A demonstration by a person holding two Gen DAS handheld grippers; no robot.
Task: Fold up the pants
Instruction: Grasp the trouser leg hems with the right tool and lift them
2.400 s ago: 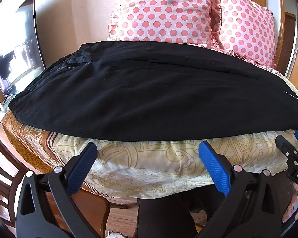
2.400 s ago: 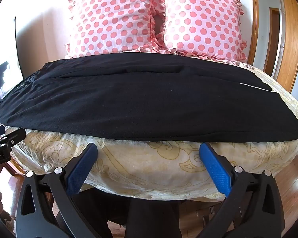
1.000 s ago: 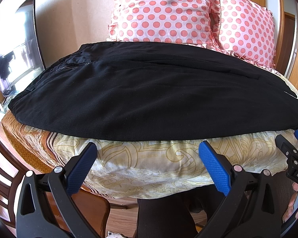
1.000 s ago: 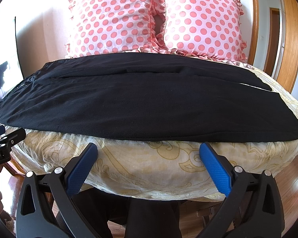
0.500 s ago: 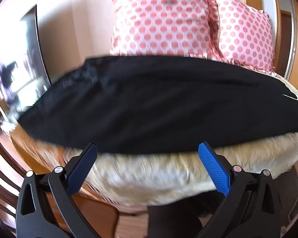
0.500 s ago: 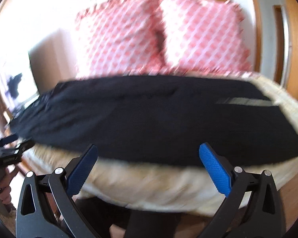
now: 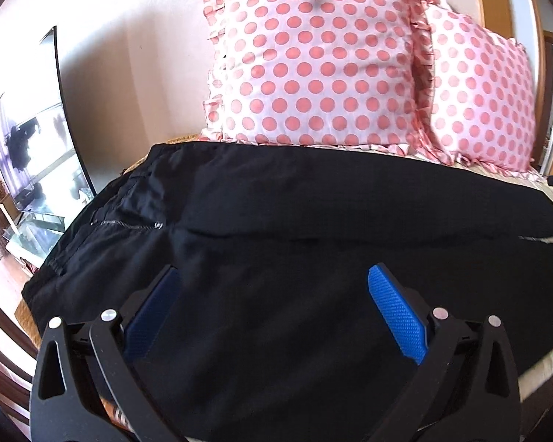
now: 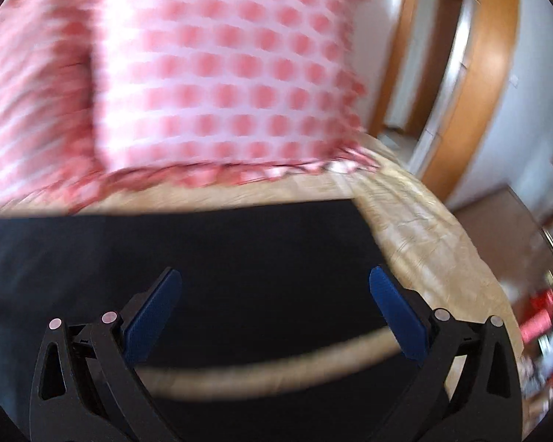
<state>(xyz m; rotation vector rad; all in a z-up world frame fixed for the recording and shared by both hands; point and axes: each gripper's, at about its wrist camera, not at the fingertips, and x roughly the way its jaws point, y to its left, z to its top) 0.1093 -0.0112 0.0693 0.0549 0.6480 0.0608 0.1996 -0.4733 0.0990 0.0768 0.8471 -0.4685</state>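
Left tool [image 7: 272, 305]: your blue pads are spread wide, nothing between them, above the black pants [image 7: 313, 228].
Right tool [image 8: 274, 309]: also spread wide and empty, over the pants' leg end [image 8: 239, 243]; this view is blurred.
Pants: flat across the bed [image 8: 416, 228], waistband and zipper [image 7: 125, 225] ahead-left of your left tool.
Pillows [image 7: 313, 59]: two pink-dotted ones beyond the pants, ahead of both tools.
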